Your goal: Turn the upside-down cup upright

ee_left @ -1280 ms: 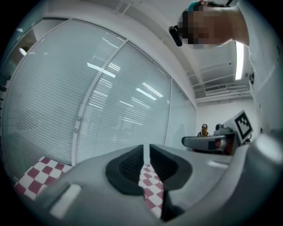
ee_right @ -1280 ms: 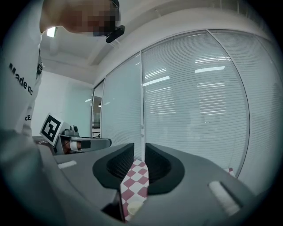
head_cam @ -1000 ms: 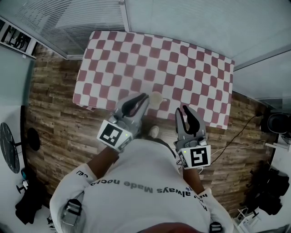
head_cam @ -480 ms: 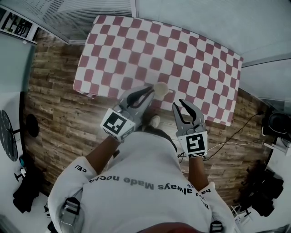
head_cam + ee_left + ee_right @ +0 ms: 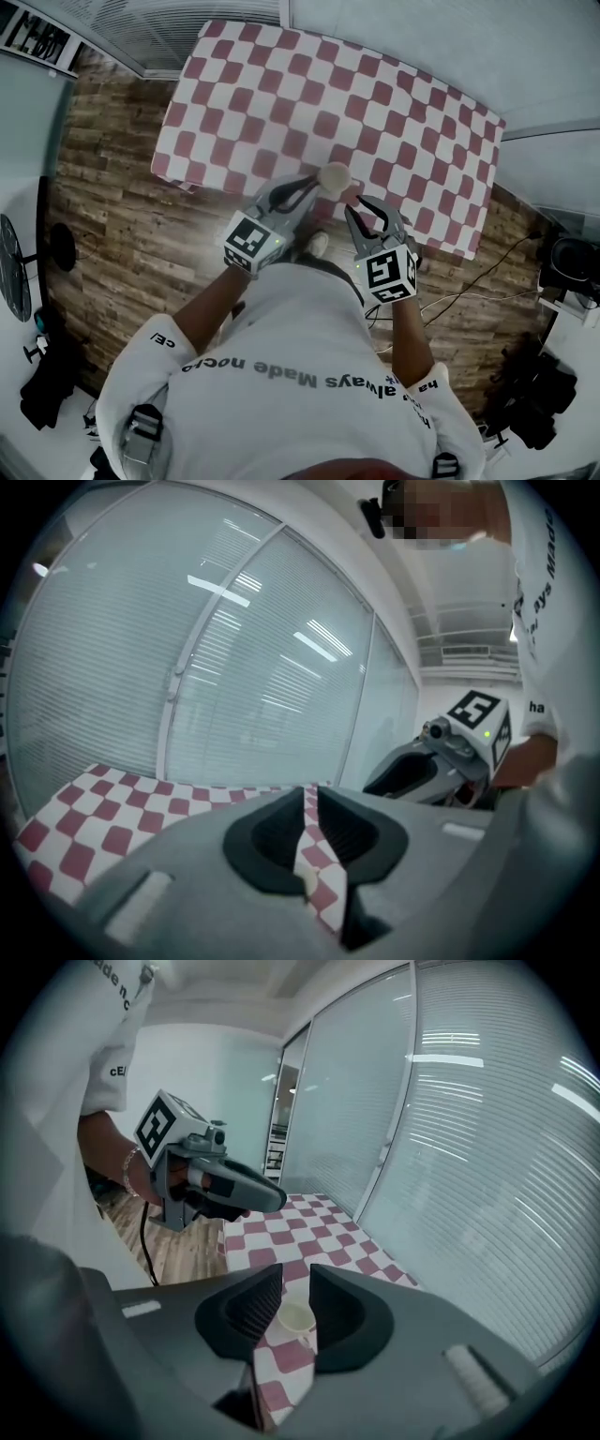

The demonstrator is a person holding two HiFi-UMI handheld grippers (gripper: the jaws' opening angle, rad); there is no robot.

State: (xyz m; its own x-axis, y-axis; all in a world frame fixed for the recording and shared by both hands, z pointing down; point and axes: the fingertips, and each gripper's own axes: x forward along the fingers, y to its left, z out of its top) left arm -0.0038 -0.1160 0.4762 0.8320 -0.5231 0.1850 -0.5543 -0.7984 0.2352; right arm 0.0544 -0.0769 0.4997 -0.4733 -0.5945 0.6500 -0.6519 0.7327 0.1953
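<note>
Head view: the cup (image 5: 334, 175) sits on the tabletop (image 5: 281, 84) near the middle of its near edge, with the left gripper (image 5: 309, 185) just beside it and the right gripper (image 5: 367, 206) near.
Left gripper view: jaws pinched together, empty.
Right gripper view: jaws slightly parted, framing the cup without touching it.
This looks like the approach; the next move calls for gripping the cup's wall and rotating it.

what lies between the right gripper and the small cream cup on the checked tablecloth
Only bare red-and-white checked tablecloth; the right gripper view shows the small cream cup through the right gripper's empty jaws, which have just been opening.
</note>
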